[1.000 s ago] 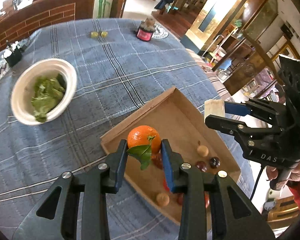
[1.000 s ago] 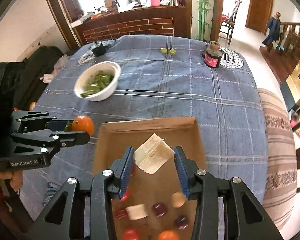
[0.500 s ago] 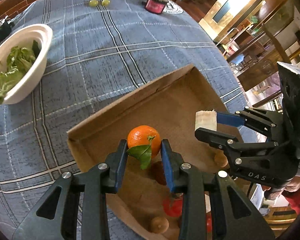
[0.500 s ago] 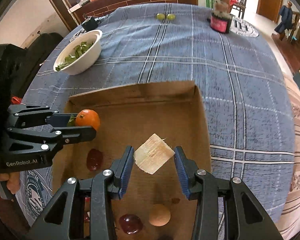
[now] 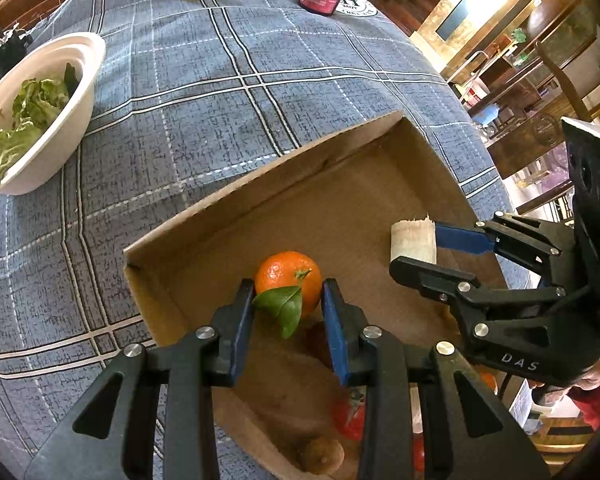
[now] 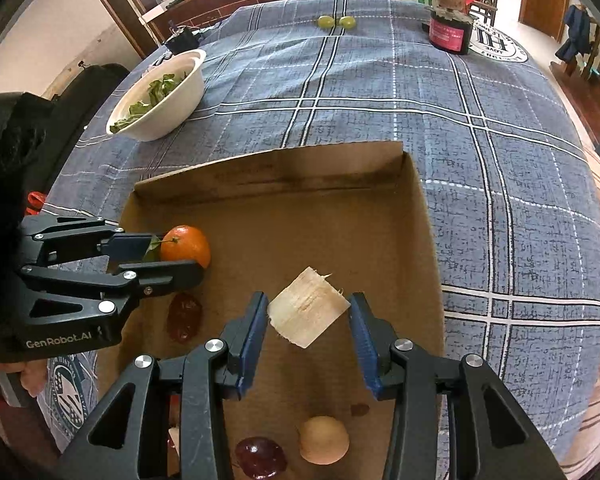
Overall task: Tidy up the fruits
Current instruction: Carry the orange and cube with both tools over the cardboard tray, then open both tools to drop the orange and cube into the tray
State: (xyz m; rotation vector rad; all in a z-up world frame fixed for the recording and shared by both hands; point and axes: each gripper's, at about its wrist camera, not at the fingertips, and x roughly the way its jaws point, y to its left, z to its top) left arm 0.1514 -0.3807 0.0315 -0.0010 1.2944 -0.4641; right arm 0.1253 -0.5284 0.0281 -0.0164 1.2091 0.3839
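My left gripper (image 5: 288, 300) is shut on an orange mandarin (image 5: 286, 280) with a green leaf, held over the left part of the cardboard box (image 5: 268, 184). It also shows in the right wrist view (image 6: 156, 254) with the mandarin (image 6: 188, 246). My right gripper (image 6: 306, 316) is shut on a pale sugarcane chunk (image 6: 306, 312), held over the middle of the box (image 6: 268, 168). In the left wrist view the chunk (image 5: 414, 240) sits between the right gripper's fingers (image 5: 420, 252). Small fruits lie on the box floor: a red date (image 6: 185, 316), a tan longan (image 6: 324, 440), a dark grape (image 6: 260, 458).
A white bowl of green leaves (image 6: 160, 96) stands on the blue plaid tablecloth to the far left. Two green grapes (image 6: 336, 22) and a dark jar with a pink label (image 6: 450, 28) stand at the far edge. The table's right edge drops off beside the box.
Both grippers have moved forward and down over the box, carrying the mandarin and the sugarcane chunk deeper toward its far wall. Both grips are unchanged.
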